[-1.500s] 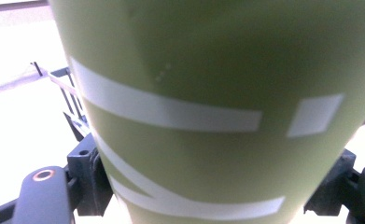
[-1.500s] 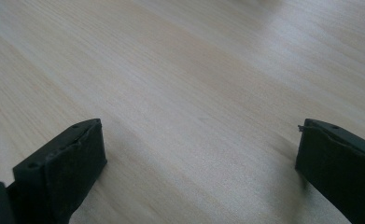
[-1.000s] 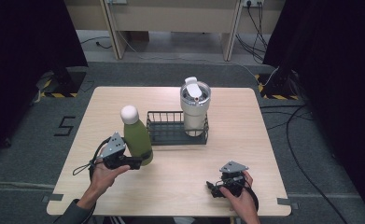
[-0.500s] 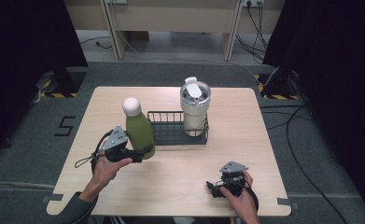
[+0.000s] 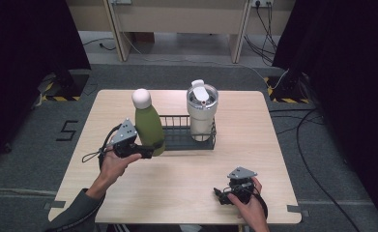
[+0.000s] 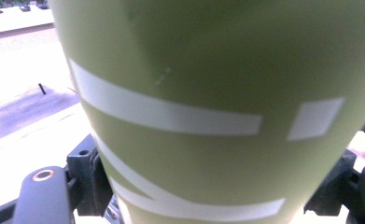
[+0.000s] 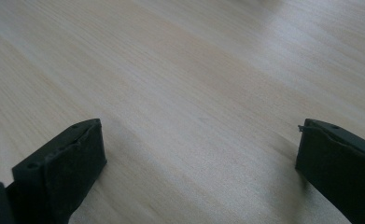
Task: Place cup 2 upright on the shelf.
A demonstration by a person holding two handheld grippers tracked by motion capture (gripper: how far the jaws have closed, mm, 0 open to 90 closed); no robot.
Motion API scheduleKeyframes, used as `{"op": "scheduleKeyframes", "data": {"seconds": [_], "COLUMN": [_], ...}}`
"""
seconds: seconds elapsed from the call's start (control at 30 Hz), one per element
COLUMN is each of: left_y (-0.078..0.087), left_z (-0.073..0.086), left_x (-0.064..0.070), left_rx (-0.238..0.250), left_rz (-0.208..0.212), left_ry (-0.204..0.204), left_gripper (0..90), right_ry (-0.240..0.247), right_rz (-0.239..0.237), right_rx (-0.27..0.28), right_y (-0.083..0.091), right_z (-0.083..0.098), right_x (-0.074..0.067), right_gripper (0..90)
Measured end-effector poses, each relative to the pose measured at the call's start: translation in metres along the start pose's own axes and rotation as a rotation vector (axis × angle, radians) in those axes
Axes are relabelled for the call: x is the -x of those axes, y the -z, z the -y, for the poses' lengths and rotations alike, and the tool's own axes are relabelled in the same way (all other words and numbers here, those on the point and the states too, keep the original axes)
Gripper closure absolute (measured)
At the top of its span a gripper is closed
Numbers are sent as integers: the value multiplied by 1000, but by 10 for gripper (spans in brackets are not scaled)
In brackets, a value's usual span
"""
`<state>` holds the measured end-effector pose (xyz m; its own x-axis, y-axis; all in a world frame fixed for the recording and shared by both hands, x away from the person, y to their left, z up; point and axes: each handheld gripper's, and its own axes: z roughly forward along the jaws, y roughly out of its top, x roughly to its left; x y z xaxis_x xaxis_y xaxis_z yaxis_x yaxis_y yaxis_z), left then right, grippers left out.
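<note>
An olive-green bottle [image 5: 149,125] with a white round cap is held upright, lifted just off the table, at the left end of a black wire rack [image 5: 177,135]. My left gripper [image 5: 145,151] is shut on the bottle's lower body; in the left gripper view the green bottle [image 6: 208,102] with white stripes sits between the jaws. A white tumbler [image 5: 201,111] with a lid stands in the rack's right end. My right gripper [image 5: 221,194] rests low near the table's front right, and my right gripper [image 7: 199,163] stands open with bare wood between its fingers.
The light wooden table [image 5: 186,188] has open surface in front of the rack. Cables trail across the grey floor [image 5: 317,159] at the right, and dark curtains hang on both sides.
My left gripper has raised the green bottle and carried it toward the rack's left end. The right gripper has stayed where it was.
</note>
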<state>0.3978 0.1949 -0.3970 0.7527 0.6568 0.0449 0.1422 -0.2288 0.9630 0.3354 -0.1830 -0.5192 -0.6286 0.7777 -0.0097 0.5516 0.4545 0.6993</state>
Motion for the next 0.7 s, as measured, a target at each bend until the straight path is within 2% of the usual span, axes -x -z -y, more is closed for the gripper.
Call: {"op": "scheduleKeyframes", "data": {"seconds": [0.4, 0.7], "left_y": [-18, -30], "left_z": [-16, -23], "left_x": [-15, -22], "left_rx": [7, -2], "left_rz": [-11, -23], "left_ry": [25, 25], "left_gripper": [206, 206], "right_ry": [-1, 3], "right_rz": [-1, -1], "right_rx": [-2, 1], "right_y": [0, 0], "right_z": [0, 0], "right_x": [0, 0], "right_gripper": [17, 17]}}
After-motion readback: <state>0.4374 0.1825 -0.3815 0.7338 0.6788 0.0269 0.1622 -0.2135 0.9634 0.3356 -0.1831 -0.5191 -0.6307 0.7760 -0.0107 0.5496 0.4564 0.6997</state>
